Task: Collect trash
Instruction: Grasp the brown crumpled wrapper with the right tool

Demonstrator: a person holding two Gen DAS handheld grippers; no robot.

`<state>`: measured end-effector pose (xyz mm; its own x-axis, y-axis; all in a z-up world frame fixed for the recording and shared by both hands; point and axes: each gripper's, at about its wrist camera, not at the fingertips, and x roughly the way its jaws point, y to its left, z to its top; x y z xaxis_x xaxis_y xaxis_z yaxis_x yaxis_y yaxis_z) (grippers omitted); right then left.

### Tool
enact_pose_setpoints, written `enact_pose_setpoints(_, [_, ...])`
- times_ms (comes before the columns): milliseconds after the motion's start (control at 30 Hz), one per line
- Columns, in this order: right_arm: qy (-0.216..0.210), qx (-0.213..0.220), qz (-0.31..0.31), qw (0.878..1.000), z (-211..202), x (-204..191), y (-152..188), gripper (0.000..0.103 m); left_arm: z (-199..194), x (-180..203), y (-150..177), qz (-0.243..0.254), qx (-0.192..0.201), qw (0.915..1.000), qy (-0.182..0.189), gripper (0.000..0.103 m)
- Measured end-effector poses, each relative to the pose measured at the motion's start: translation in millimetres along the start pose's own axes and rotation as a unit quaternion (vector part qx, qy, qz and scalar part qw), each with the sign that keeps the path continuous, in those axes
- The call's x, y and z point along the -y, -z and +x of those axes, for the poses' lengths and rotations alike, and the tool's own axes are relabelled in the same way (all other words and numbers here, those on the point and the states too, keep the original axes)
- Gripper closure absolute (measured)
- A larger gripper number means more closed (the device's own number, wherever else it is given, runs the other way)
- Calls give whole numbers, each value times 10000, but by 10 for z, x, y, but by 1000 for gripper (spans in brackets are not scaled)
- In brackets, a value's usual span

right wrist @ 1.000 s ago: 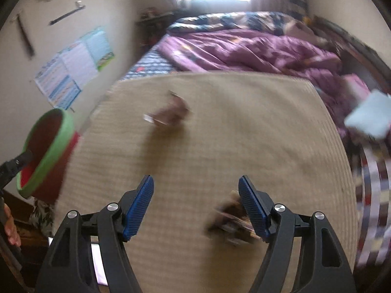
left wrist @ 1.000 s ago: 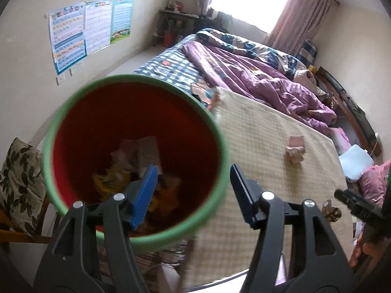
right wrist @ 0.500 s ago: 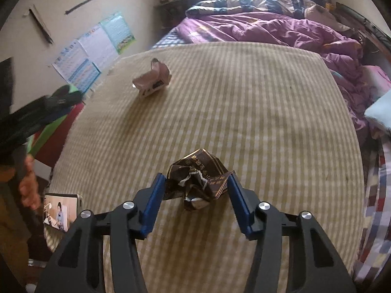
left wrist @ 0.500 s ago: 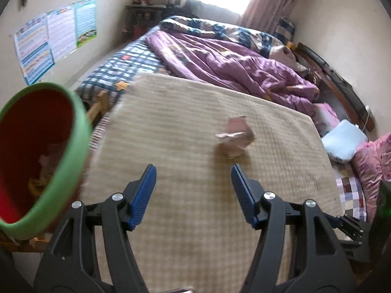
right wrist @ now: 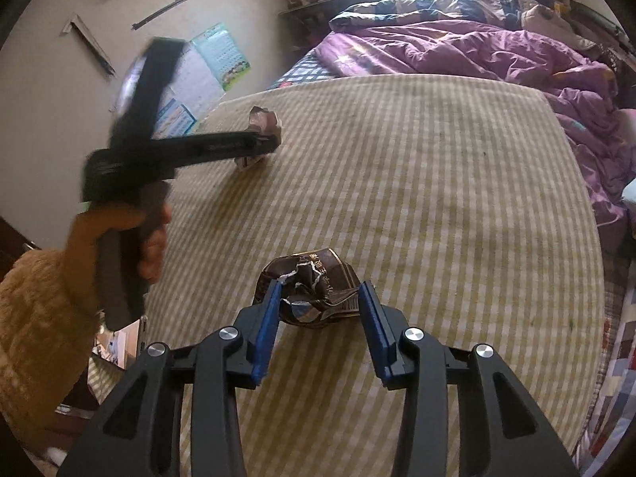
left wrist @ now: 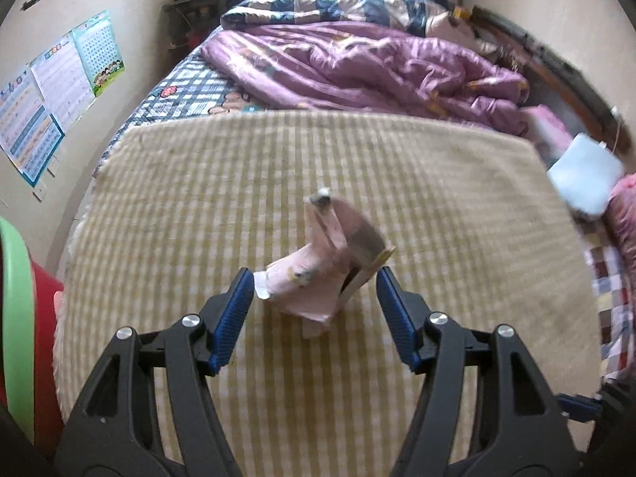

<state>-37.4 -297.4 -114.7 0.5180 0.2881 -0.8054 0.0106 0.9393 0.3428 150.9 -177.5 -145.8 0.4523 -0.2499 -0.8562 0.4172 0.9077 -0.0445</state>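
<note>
While pink carton (left wrist: 318,278) sits between left tool (left wrist: 314,298) pads.

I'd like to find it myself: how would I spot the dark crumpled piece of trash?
Look at the checked blanket spread over the near end of the bed. The dark wrapper lies at its near middle, between the fingers of the right gripper. It is glossy brown with gold print, unlike the pink carton farther left.

Crumpled carton (left wrist: 322,274) on blanket (left wrist: 198,206) between left tongs (left wrist: 314,298), bin (left wrist: 24,318) at left, quilt (left wrist: 377,63) behind
</note>
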Motion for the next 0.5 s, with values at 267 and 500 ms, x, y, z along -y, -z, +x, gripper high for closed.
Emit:
enact_pose_setpoints(267, [-177, -103, 24, 9998, 38, 26, 8, 52, -9, 28, 0, 121, 14, 9999, -36, 67])
enact_pose_setpoints(500, [-255, -91, -41, 9996, 44, -51, -9, 44, -272, -36, 139, -91, 232, 9997, 69, 67])
